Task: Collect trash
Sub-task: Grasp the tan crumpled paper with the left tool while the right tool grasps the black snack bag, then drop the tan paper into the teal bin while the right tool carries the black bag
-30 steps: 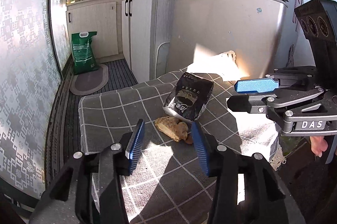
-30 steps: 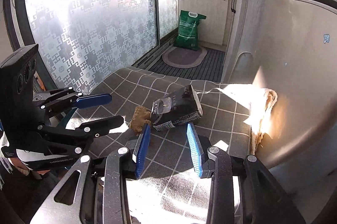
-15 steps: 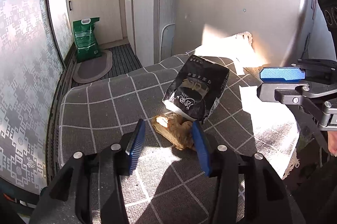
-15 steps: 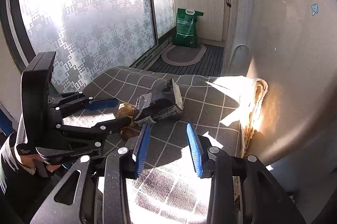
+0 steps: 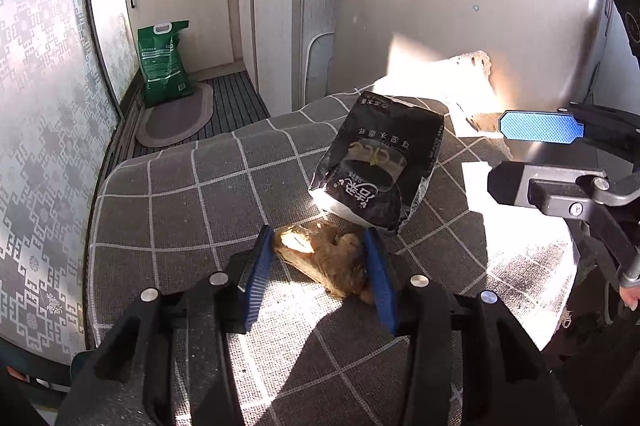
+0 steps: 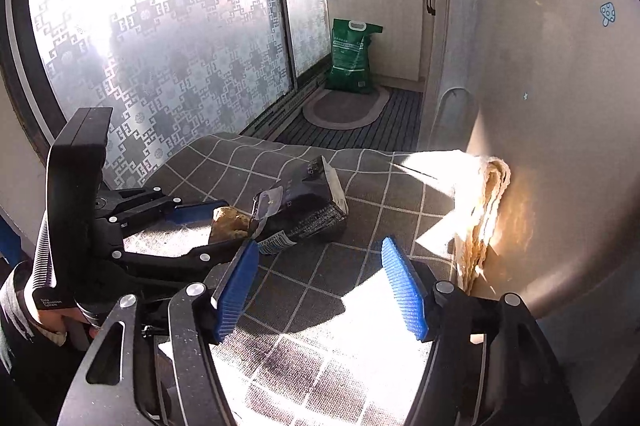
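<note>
A brown lumpy piece of trash point(image 5: 326, 260) lies on the grey checked cloth point(image 5: 180, 210), just in front of a black snack bag point(image 5: 378, 170). My left gripper point(image 5: 320, 254) is open, its blue pads on either side of the brown piece. In the right wrist view the brown piece point(image 6: 228, 222) sits between the left gripper's fingers point(image 6: 192, 212), beside the black bag point(image 6: 304, 206). My right gripper point(image 6: 320, 278) is open and empty, a little short of the bag; it also shows at the right of the left wrist view point(image 5: 536, 154).
The clothed table butts against a silver fridge point(image 5: 460, 6), with a folded cloth point(image 6: 484, 210) at that edge. A patterned glass door point(image 6: 160, 38) lies left. A green sack point(image 5: 162, 62) and oval mat point(image 5: 176, 114) lie on the floor by white cabinets point(image 5: 272, 10).
My left gripper has moved forward and down, so the brown piece now sits between its pads. The right gripper has drawn slightly nearer the bag and stays open.
</note>
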`<state>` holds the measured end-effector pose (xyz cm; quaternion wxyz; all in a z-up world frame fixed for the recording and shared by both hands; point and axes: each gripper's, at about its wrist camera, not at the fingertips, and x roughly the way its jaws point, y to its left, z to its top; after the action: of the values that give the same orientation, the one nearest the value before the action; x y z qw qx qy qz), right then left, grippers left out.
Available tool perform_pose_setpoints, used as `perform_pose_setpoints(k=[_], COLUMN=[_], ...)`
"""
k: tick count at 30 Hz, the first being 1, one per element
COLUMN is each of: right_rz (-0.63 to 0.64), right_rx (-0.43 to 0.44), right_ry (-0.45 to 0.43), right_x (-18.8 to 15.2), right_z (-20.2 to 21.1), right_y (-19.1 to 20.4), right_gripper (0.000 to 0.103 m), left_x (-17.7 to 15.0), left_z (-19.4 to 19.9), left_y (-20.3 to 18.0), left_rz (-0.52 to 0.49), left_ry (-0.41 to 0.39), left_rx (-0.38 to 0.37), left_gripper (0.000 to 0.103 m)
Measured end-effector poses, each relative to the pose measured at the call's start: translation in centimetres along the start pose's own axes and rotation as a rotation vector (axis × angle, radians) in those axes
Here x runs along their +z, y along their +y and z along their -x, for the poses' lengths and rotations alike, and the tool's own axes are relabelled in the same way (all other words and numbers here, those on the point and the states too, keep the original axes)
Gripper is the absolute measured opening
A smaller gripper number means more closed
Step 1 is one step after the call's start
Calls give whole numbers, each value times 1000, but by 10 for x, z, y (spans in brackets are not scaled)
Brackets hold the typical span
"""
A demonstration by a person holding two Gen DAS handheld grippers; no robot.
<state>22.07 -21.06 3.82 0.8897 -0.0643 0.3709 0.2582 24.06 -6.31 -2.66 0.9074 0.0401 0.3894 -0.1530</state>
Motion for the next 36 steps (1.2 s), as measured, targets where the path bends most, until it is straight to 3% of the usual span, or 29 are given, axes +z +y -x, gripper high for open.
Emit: perform_pose_setpoints(k=[11,16,28,31,36], right_rz=[222,319,402,378,371], right_rx=[-59,-98,-212,-183,-196], right_ry=[50,83,128,158,148], right_x=[1,8,20,21,24], right_z=[-30,-49,-81,-87,-82], right_y=[35,47,56,55,62], right_gripper=[86,89,89,71,69], left_x=[-6,-9,-21,-24,-29], left_z=[21,36,56,61,72], left_y=[21,35,49,52,57], left_rz=[59,95,101,104,110], left_ry=[-38,-63,-86,-94,-110], left_rx=[17,5,-6,-9,-5], left_gripper=[47,48,48,48,48])
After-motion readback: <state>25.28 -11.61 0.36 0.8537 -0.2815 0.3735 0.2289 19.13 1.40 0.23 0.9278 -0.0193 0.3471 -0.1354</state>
